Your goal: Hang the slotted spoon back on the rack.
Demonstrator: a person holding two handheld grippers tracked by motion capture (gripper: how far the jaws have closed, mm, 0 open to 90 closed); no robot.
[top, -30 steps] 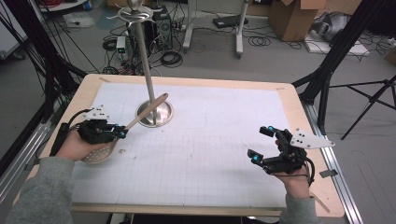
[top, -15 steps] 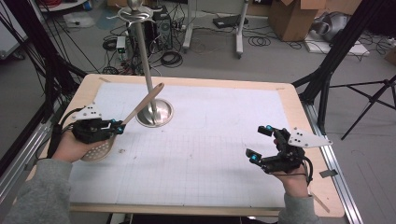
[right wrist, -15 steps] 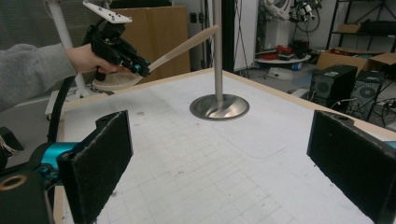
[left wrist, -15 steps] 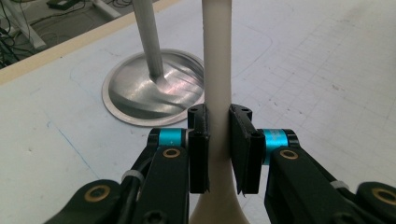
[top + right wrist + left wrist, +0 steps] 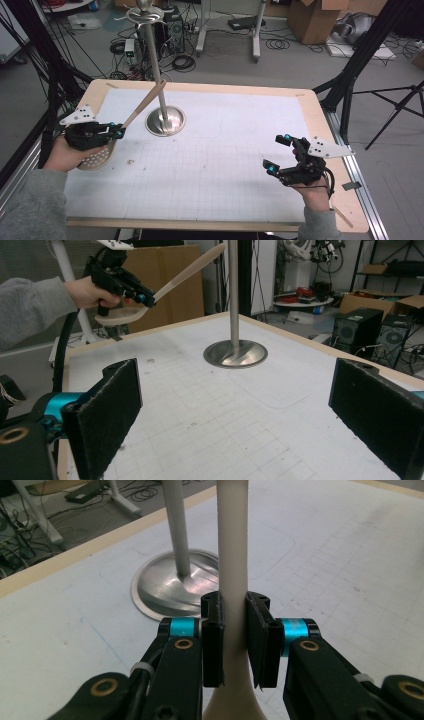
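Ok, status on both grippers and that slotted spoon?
Left gripper shut on spoon handle, spoon lifted off table. Right gripper open, empty. Metal stand close beside the handle.

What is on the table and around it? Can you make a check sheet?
Surface: white gridded mat on a wooden table, a few small marks.
Job's things: pale slotted spoon, handle raised toward the metal stand; stand upright on its round base.
Clutter: nothing seen on the mat.
Grippers: left gripper shut on the spoon's handle; right gripper open, holding nothing.
Cables: loose cables on the floor behind the table.
Surroundings: cardboard boxes, black frame legs.
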